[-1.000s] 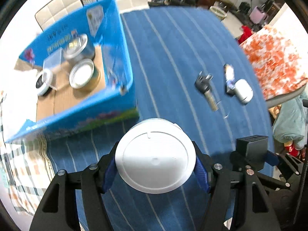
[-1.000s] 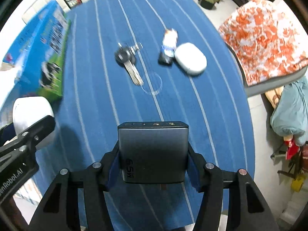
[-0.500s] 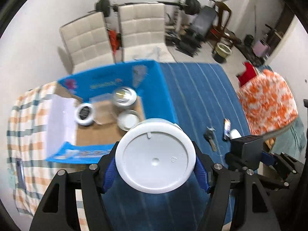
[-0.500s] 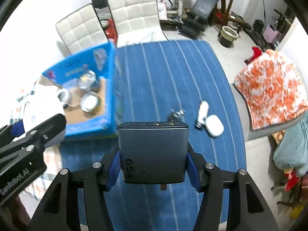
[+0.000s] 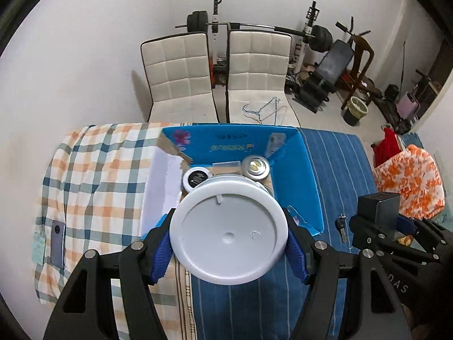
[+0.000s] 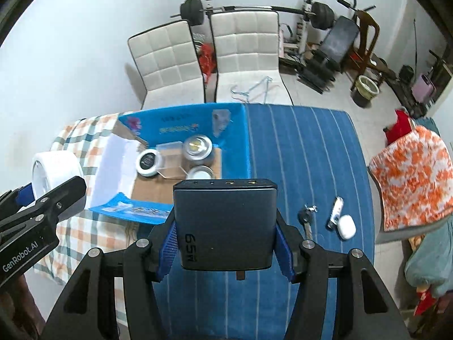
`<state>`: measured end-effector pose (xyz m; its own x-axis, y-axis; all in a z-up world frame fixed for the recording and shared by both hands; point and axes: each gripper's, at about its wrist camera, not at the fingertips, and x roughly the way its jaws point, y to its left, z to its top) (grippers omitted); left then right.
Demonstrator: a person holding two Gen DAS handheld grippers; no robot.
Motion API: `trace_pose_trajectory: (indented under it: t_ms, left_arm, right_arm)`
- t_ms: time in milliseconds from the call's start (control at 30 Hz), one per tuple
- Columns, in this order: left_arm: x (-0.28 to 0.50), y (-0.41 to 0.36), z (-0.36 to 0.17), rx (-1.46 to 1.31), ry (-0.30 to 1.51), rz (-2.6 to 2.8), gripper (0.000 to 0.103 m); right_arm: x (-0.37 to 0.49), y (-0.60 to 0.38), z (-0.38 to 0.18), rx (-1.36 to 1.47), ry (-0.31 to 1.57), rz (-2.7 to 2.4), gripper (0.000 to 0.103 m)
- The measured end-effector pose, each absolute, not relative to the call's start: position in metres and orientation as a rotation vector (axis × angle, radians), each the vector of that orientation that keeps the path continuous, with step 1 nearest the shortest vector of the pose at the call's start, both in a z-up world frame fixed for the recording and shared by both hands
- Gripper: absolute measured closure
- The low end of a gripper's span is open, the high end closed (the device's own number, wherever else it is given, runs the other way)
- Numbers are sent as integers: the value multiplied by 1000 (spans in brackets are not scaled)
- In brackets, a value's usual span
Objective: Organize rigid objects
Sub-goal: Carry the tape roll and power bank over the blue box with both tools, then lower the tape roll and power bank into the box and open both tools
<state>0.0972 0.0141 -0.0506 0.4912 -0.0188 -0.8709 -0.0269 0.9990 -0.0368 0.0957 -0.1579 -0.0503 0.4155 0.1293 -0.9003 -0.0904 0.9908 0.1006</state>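
My left gripper [image 5: 228,248] is shut on a round white container [image 5: 228,233], held high above the near edge of the open blue cardboard box [image 5: 308,175]. My right gripper [image 6: 226,240] is shut on a dark grey charger block [image 6: 225,223], raised over the blue striped cloth beside the box [image 6: 235,138]. Inside the box lie two metal tins [image 6: 197,146], a black-faced round white item [image 6: 147,162] and a clear plastic case [image 6: 170,160]. Keys [image 6: 306,218], a small tube [image 6: 335,212] and a white earbud case [image 6: 346,226] rest on the cloth to the right.
A phone [image 5: 58,243] lies on the checked cloth [image 5: 93,175] at the left. Two white chairs [image 5: 218,70] stand behind the table, with gym gear against the wall. An orange floral cushion [image 6: 410,175] sits off the table's right side.
Both grippers have risen well above the table with their loads and drifted toward the box; the table looks much smaller and farther below than a second ago.
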Motion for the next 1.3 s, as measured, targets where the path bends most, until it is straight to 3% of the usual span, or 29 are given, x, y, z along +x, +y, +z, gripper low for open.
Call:
trace_pose_trajectory:
  t_ms: [167, 433, 700, 1133, 1300]
  left_arm:
    - [112, 40, -75, -99, 1132, -17, 37]
    - [162, 75, -180, -179, 1354, 14, 37]
    - [202, 100, -247, -265, 1516, -1, 37]
    - [218, 101, -293, -292, 1680, -39, 37]
    - [213, 102, -292, -311, 1708, -29, 37]
  right_arm:
    - [117, -138, -76, 94, 1185, 206, 42]
    - [178, -90, -195, 132, 1381, 306, 42]
    - [218, -67, -278, 176, 1515, 376, 42]
    - [236, -50, -308, 87, 1594, 353, 40]
    - [235, -55, -303, 82, 1582, 330, 19]
